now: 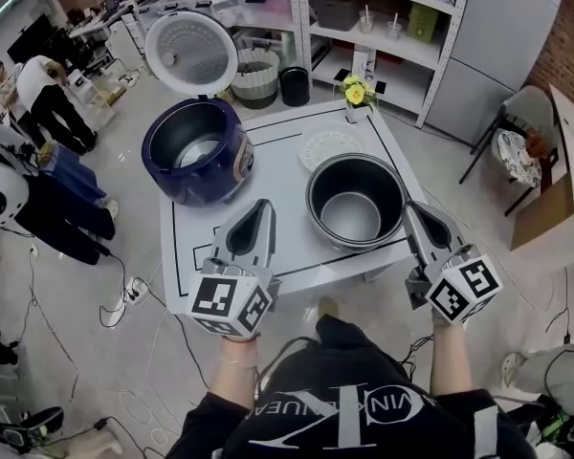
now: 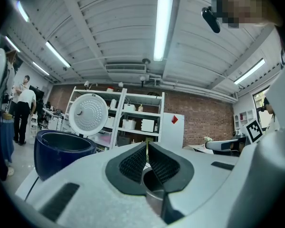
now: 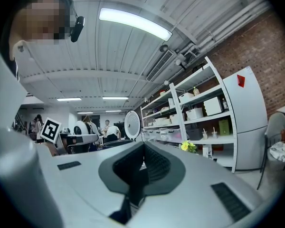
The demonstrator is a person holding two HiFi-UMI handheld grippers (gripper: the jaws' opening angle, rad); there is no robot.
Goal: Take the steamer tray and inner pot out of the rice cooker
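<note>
- The left gripper point(image 1: 265, 205) has its jaws pressed together with nothing between them, and its own view shows the ribbed pads point(image 2: 135, 161) meeting
- The right gripper point(image 1: 409, 207) likewise has its jaws together and empty
- Both grippers are held level at the near edge of the white surface point(image 1: 277, 151), pointing across it
- The inner pot point(image 1: 355, 175) stands upright on the surface, mouth up, outside the blue rice cooker point(image 1: 187, 175); it lies ahead of and between the two pairs of jaws
- The right jaws look the nearer, just beside the pot's near right rim
- The pot is round, so it has no long axis to line up with
- The steamer tray point(image 1: 330, 148) lies flat just behind the pot, toward the flower vase point(image 1: 355, 98)
- The cooker, with its lid point(image 1: 191, 53) raised, sits ahead and left of the left jaws
- Judged from this, both things are already out
- No brand shows on the cooker or pot; the cubes carry only square patterns, and the white lettering on the person's black top is upside down and only partly readable
</note>
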